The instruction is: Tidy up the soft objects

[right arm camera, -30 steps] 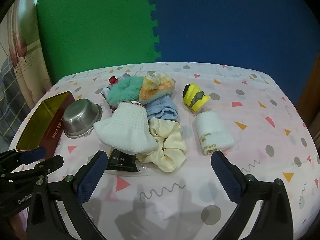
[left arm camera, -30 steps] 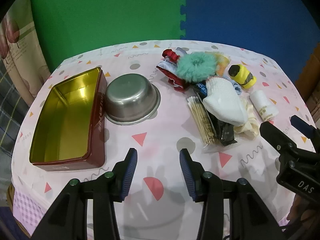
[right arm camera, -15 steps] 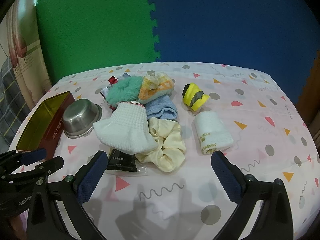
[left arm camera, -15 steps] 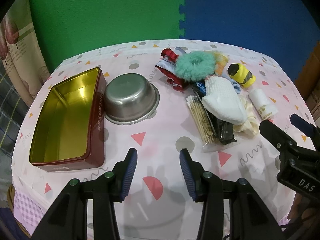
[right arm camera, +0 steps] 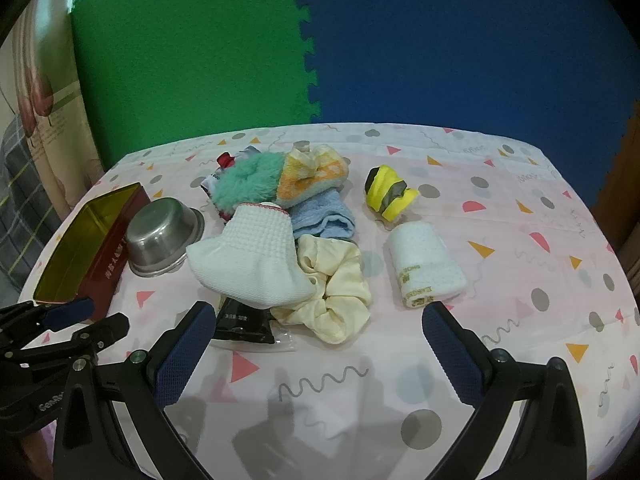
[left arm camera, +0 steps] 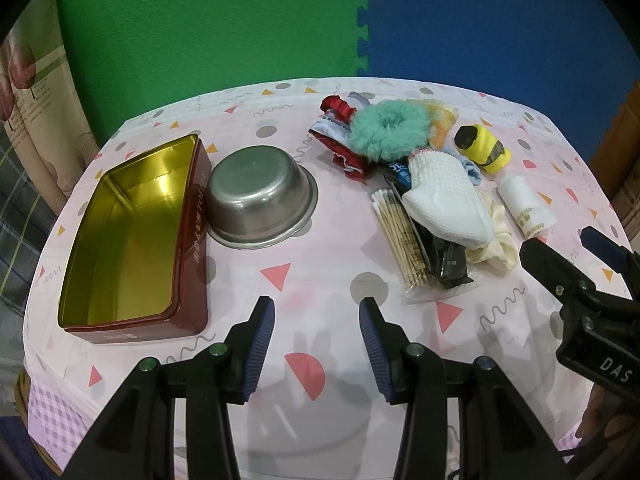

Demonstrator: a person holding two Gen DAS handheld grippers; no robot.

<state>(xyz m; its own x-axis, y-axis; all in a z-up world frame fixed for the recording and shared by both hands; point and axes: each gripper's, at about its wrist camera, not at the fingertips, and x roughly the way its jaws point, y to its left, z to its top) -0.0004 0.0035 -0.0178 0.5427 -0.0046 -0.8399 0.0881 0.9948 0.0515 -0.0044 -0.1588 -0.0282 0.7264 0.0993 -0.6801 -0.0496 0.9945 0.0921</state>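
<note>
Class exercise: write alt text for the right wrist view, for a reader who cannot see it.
Open tongs hover empty over a patterned tablecloth, facing a heap of soft things: a white sock, cream scrunchie, blue cloth and teal fluffy scrunchie. A rolled white towel and yellow roll lie apart at right; an upturned steel bowl and red tin sit left.

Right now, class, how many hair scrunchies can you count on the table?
3 that show: a fluffy teal scrunchie at the pile's far side, a cream scrunchie at its near edge beside the white sock, a red scrunchie behind the teal one. Others may be buried.
</note>
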